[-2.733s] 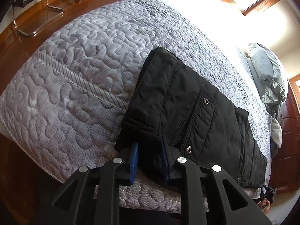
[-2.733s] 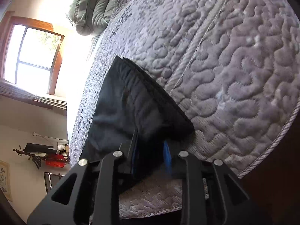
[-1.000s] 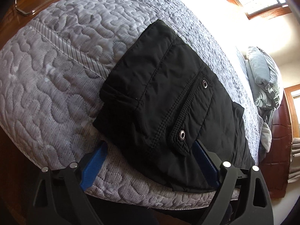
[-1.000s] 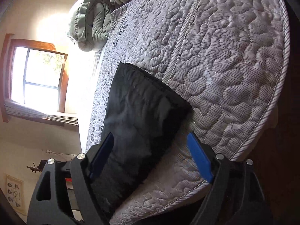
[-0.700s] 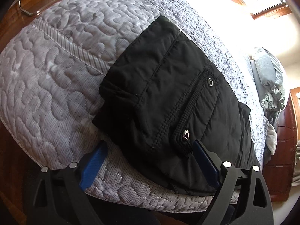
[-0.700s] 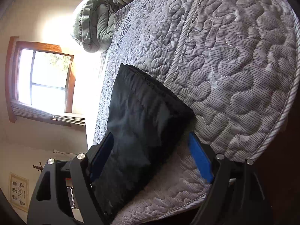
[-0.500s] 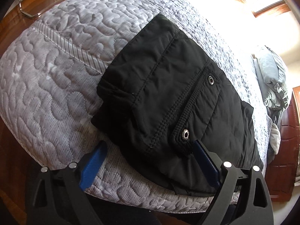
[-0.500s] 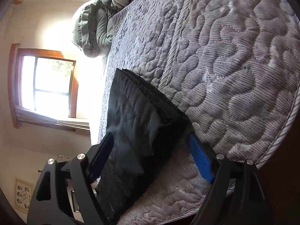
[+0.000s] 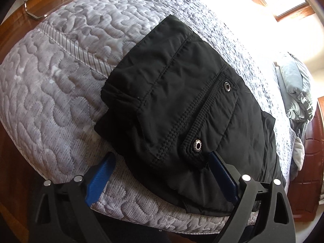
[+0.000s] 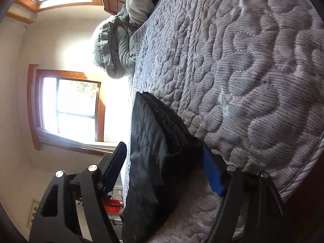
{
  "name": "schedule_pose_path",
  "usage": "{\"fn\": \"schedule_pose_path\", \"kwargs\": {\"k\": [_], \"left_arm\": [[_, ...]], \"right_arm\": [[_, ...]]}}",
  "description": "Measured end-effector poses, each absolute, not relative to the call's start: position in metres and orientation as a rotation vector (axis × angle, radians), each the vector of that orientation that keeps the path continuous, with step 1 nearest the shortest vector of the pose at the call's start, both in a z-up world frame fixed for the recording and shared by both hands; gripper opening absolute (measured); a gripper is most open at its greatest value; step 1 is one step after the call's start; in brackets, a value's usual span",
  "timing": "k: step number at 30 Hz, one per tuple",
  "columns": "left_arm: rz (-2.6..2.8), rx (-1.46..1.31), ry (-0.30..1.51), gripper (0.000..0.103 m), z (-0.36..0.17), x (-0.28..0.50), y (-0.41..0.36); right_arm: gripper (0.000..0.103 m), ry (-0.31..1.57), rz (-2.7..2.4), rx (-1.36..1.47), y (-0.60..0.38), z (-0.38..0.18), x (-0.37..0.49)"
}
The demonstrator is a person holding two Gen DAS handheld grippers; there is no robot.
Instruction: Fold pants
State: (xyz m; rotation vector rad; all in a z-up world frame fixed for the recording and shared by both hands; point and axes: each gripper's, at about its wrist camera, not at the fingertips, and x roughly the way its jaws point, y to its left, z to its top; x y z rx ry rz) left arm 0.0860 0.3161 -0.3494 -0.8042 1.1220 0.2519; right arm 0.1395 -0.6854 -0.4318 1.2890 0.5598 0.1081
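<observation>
Two steel snaps glint on the pocket flap of the folded black padded pants (image 9: pixel 182 105) lying on the grey quilted bed (image 9: pixel 60 77) near its edge. In the left wrist view, the left gripper (image 9: pixel 162 174) stands released, its blue-padded fingers (image 9: pixel 100 179) spread wide astride the near end of the pants.

In the right wrist view, the right gripper (image 10: pixel 164 168) has just been narrowing; its fingers (image 10: pixel 212 174) flank the folded stack (image 10: pixel 154 141), one touching its edge, not yet clenched.

A home bedroom: a quilted grey bedspread (image 9: pixel 60 93) (bunched pillows (image 10: pixel 113 50) at its head), a wood-framed window (image 10: pixel 68 107).
</observation>
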Motion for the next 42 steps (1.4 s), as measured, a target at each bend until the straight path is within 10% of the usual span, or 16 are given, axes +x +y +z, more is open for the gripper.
{"fn": "schedule_pose_path", "kwargs": {"k": [8, 19, 42], "left_arm": [[0.237, -0.792, 1.136, 0.094, -0.35, 0.089, 0.31], [0.222, -0.797, 1.131, 0.094, -0.348, 0.093, 0.307], [0.174, -0.824, 1.093, 0.092, -0.346, 0.076, 0.318]], "right_arm": [[0.083, 0.619, 0.137, 1.253, -0.671, -0.419, 0.164], [0.027, 0.611, 0.148, 1.265, -0.667, -0.42, 0.165], [0.018, 0.631, 0.148, 0.737, -0.579, -0.247, 0.185]]}}
